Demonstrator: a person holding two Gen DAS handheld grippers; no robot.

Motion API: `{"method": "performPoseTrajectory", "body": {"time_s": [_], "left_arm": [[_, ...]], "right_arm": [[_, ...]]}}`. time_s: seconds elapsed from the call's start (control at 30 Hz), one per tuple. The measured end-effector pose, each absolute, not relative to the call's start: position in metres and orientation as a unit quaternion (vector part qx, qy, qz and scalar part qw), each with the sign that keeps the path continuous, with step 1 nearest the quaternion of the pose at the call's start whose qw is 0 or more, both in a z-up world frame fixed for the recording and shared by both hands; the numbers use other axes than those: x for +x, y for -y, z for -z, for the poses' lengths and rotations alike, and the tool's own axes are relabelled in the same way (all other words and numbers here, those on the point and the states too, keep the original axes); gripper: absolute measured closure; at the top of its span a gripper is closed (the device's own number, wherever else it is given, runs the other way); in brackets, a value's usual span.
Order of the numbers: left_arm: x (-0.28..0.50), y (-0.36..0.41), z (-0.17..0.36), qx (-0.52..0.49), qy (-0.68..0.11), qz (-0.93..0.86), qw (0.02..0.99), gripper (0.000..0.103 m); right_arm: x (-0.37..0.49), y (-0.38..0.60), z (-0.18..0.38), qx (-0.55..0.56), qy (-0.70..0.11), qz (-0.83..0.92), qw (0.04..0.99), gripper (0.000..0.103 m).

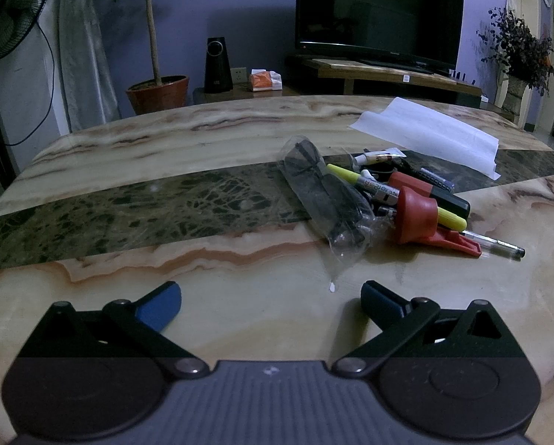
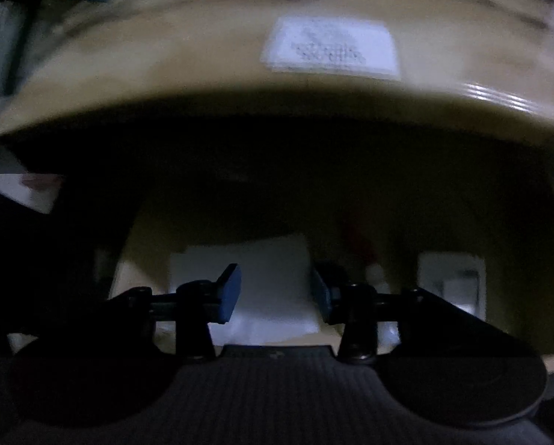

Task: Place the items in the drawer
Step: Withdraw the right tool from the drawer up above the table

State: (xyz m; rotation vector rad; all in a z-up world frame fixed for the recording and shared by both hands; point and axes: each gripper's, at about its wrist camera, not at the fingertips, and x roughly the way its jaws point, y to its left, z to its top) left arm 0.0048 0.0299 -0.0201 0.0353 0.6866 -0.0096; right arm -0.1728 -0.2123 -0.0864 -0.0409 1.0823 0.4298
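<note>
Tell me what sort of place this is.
Most likely a home living room: a large flat-screen television on a low stand, a potted tree against the wall, a standing fan, and a marble-topped table holding pens and clutter.

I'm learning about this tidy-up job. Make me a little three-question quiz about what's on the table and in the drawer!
1. True or false: the left hand-held gripper is holding a pen.
2. Which colour is the marker in the pile beside the clear plastic bag? A) yellow B) purple C) brown
3. Fill in: the right hand-held gripper points into the open drawer, above a folded ____ sheet.

Key: 1 false, it is open with nothing between the fingers. 2 A. 3 white.
</note>
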Motion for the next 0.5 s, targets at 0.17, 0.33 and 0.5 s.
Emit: {"method": "performPoseTrajectory", "body": {"time_s": [0.17, 0.33, 0.5], "left_arm": [[0.005, -0.030, 0.020, 0.017, -0.337, 0.005, 0.941, 0.000], [0.005, -0.030, 0.020, 0.017, -0.337, 0.005, 0.941, 0.000], [0.005, -0.030, 0.020, 0.017, -0.337, 0.005, 0.941, 0.000]], "right_arm": [[-0.182, 0.201, 0.070, -0.020, -0.477, -0.255, 0.841, 0.051], [-0.188, 0.205, 0.050, -0.013, -0.447, -0.278, 0.850, 0.046], [-0.187, 0.215, 0.029, 0.002, -0.429, -0.282, 0.858, 0.046]]}}
